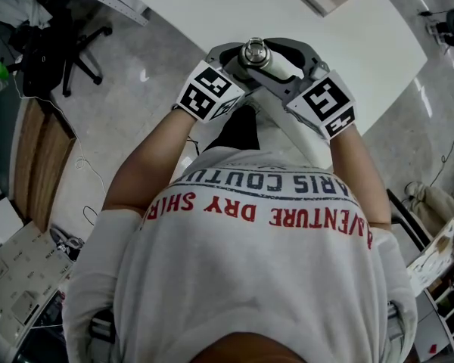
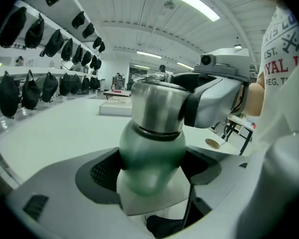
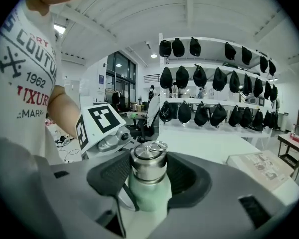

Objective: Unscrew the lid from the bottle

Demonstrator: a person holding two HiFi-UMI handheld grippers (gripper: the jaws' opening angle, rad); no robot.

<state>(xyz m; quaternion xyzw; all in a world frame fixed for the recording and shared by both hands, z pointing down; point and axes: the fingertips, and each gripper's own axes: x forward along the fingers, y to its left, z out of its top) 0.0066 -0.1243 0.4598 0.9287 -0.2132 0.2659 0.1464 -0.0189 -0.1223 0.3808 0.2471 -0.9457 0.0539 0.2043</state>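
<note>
A pale green bottle (image 2: 152,153) with a steel lid (image 2: 157,106) is held up in the air between both grippers. My left gripper (image 2: 152,168) is shut on the green shoulder, its dark pads pressing both sides. My right gripper (image 3: 148,171) is shut on the steel lid (image 3: 148,163), which has a ring on top; the green body (image 3: 148,195) hangs below it. One right finger (image 2: 209,106) lies against the lid's side. From the head view the lid (image 1: 254,51) sits in front of the person's chest, ringed by grey jaws, with the marker cubes (image 1: 208,91) on either side.
A white table (image 1: 325,29) lies ahead and below, with a flat booklet (image 3: 261,166) and a small round disc (image 2: 213,143) on it. Shelves of black caps (image 3: 209,78) line the wall beyond. A black office chair (image 1: 68,44) stands at the left.
</note>
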